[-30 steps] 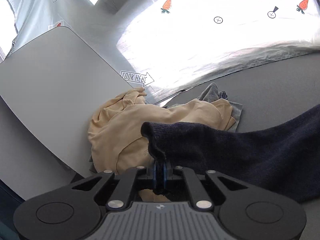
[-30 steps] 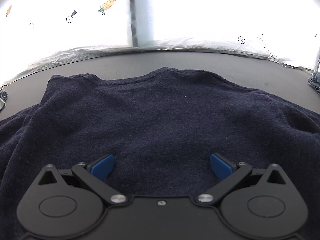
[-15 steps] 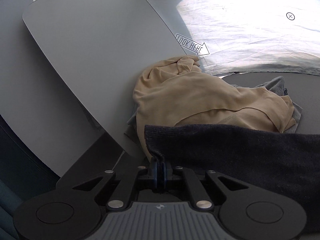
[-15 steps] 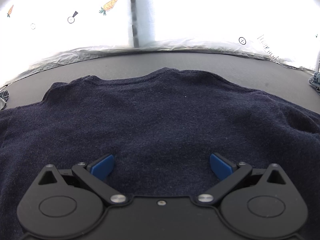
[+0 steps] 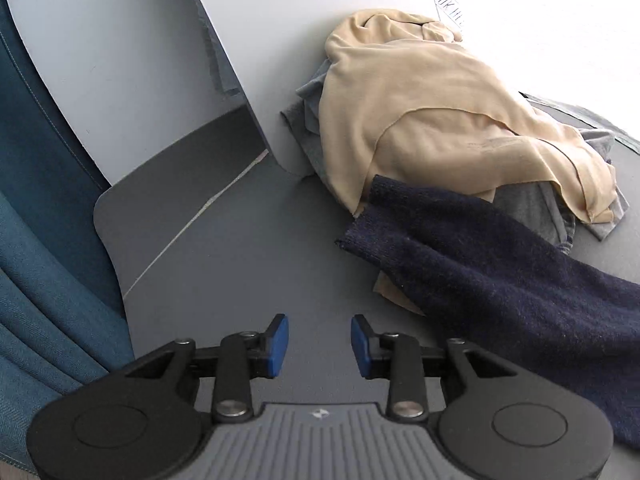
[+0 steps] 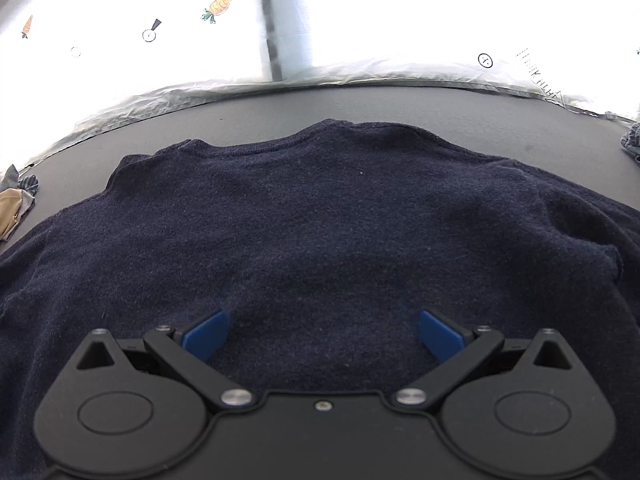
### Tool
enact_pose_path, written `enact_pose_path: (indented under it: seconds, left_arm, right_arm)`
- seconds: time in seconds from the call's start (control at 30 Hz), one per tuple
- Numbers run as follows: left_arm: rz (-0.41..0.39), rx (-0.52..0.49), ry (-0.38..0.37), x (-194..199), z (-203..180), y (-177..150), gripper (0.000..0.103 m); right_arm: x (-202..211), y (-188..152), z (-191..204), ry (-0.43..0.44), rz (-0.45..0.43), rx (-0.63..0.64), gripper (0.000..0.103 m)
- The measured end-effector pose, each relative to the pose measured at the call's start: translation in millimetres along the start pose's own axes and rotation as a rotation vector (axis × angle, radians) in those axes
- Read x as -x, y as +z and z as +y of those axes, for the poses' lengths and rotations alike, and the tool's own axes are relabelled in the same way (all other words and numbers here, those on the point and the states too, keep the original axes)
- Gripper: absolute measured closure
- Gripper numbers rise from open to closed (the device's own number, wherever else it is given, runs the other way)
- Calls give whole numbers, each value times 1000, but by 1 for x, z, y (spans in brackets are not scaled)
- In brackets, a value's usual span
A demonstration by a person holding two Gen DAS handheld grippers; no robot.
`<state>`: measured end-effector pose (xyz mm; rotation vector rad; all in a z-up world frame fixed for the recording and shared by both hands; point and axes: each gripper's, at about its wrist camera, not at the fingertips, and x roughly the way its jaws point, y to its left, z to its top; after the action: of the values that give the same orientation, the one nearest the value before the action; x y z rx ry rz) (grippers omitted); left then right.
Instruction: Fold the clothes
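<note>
The navy sweater lies spread flat on the grey tabletop, its sleeve reaching a beige garment heaped near the tabletop's corner. The left gripper has its jaws opening with nothing between them; the right gripper holds its jaws wide apart over the sweater.

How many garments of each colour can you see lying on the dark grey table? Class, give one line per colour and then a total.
Navy blue knitted sweater: 1
Beige soft top: 1
Grey crumpled garment under the beige one: 1, as far as can be told
Blue-grey cloth at the far right table edge: 1, mostly cut off
Total: 4
</note>
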<state>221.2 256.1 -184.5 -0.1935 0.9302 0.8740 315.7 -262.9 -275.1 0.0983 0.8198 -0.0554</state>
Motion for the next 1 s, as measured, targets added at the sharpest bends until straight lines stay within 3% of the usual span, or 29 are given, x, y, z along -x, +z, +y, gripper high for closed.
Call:
enact_pose_path:
  seconds: [0.23,0.37,0.47,0.63,0.8,0.9,1.0]
  left_arm:
    - [-12,-305,-341,64,-68,-77,54]
    - [15,-432,-529,97,-98,-117,46]
    - [43,-481,-605,110,-108,-141,41]
    - [135,-475,-704,117,-111,-174,40]
    - [209,-360,-796,117,-93,-189,40]
    - [239,-286,-836,115,-80,-191,40]
    - [236,-282,-859,119,-74,-194,36]
  right_arm:
    - [67,-47,-53,-179,-17,25,0]
    - [102,-72,-92,-253,-3,-59,0]
    - [116,-89,-111,-265,22,-100,0]
    - [134,-118,-132,-234,63,-154,0]
    - [143,-134,-134,-156,98,-144,1]
    - [144,-139,-140,-92,127,-182,7]
    - [143,-142,-142,-74,138,-165,10]
